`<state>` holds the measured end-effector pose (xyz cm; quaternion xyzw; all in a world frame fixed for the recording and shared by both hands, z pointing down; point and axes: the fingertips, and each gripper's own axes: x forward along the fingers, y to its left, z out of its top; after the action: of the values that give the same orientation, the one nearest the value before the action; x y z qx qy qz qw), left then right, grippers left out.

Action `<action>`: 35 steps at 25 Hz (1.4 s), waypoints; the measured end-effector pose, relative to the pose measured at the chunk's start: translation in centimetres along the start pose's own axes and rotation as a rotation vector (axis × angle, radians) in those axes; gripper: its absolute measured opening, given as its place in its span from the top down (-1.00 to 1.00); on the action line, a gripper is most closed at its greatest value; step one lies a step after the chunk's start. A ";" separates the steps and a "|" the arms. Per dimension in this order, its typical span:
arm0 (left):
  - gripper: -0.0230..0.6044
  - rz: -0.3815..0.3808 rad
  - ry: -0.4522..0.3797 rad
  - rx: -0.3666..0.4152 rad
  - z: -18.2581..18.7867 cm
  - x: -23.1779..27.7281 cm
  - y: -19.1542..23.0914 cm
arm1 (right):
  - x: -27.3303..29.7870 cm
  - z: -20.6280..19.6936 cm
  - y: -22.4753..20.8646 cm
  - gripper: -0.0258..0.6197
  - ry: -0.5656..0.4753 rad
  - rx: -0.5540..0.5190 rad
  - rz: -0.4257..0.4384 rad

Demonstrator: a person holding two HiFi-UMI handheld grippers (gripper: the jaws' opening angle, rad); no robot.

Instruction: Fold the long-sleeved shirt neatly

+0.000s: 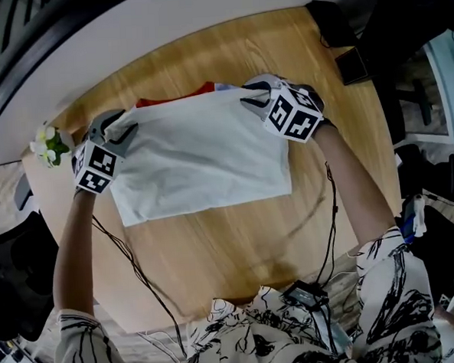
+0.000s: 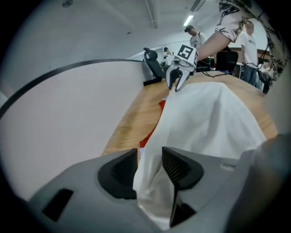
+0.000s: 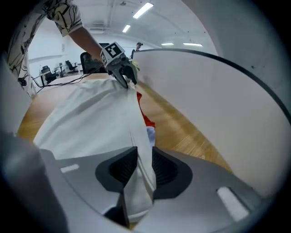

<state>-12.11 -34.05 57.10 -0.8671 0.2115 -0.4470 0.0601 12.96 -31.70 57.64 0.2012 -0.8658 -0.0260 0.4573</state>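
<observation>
A white long-sleeved shirt (image 1: 203, 159) lies folded in a rectangle on the round wooden table (image 1: 239, 249). My left gripper (image 1: 120, 133) pinches its far left corner and my right gripper (image 1: 254, 98) pinches its far right corner. In the left gripper view the cloth (image 2: 204, 118) runs between my left gripper's (image 2: 149, 166) ribbed pads, with the right gripper (image 2: 175, 83) at the far end. The right gripper view shows the hem (image 3: 136, 132) squeezed between my right gripper's (image 3: 143, 166) pads, and the left gripper (image 3: 125, 78) beyond. A red piece (image 1: 180, 98) peeks out behind the far edge.
A small bunch of white flowers (image 1: 48, 143) stands at the table's left edge, close to my left gripper. Black objects (image 1: 332, 25) sit at the far right rim. Cables (image 1: 141, 274) trail over the near side. A white wall (image 2: 68, 118) curves behind the table.
</observation>
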 end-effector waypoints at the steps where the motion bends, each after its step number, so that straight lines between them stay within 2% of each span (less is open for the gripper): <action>1: 0.39 -0.010 0.005 -0.009 -0.1 0.2 -0.1 | 0.3 -0.4 0.1 0.59 0.009 0.003 0.014; 4: 0.48 -0.039 0.022 -0.018 -0.7 0.5 -0.4 | 0.8 -1.0 0.5 0.64 0.016 0.005 0.045; 6: 0.68 -0.048 0.024 -0.023 -1.0 0.6 -0.6 | 0.9 -0.9 0.5 0.78 0.005 0.004 0.039; 8: 0.84 -0.044 0.018 -0.032 -0.9 0.8 -0.4 | 0.9 -0.9 0.4 0.83 0.006 -0.005 0.036; 10: 0.85 -0.026 0.009 -0.048 -0.6 1.0 0.2 | 1.0 -0.9 0.1 0.83 0.008 -0.004 0.030; 13: 0.86 0.005 -0.001 -0.125 -0.3 1.3 1.9 | 1.2 -0.6 -1.2 0.84 -0.001 0.054 0.009; 17: 0.84 0.036 0.038 -0.269 -1.0 2.5 3.9 | 1.9 -1.3 -3.4 0.82 -0.006 0.229 -0.032; 21: 0.75 0.128 0.064 -0.361 -1.9 3.5 6.0 | 1.1 -2.7 -7.0 0.70 -0.010 0.362 -0.211; 23: 0.69 0.220 0.051 -0.434 -2.6 2.7 8.2 | 0.1 -3.2 -8.4 0.67 -0.033 0.410 -0.281; 25: 0.70 0.320 0.002 -0.504 -3.1 0.4 10.4 | -1.2 -2.9 -8.4 0.64 -0.054 0.405 -0.300; 27: 0.72 0.339 -0.057 -0.551 -3.1 -2.1 10.8 | -2.4 -2.4 -7.4 0.58 -0.076 0.392 -0.281; 29: 0.73 0.289 -0.070 -0.558 -3.6 -3.7 9.2 | -3.3 -1.8 -5.5 0.57 -0.114 0.412 -0.224; 32: 0.76 0.216 0.012 -0.559 -6.3 -3.5 6.3 | -2.6 -1.5 -2.1 0.57 -0.120 0.452 -0.107; 35: 0.77 0.242 0.072 -0.660 -9.5 -2.2 6.3 | -0.4 -2.9 -0.6 0.58 -0.055 0.476 -0.076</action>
<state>-22.84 -37.98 59.28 -0.7922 0.4476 -0.3747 -0.1782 15.70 -31.73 58.83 0.3347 -0.8515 0.1561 0.3722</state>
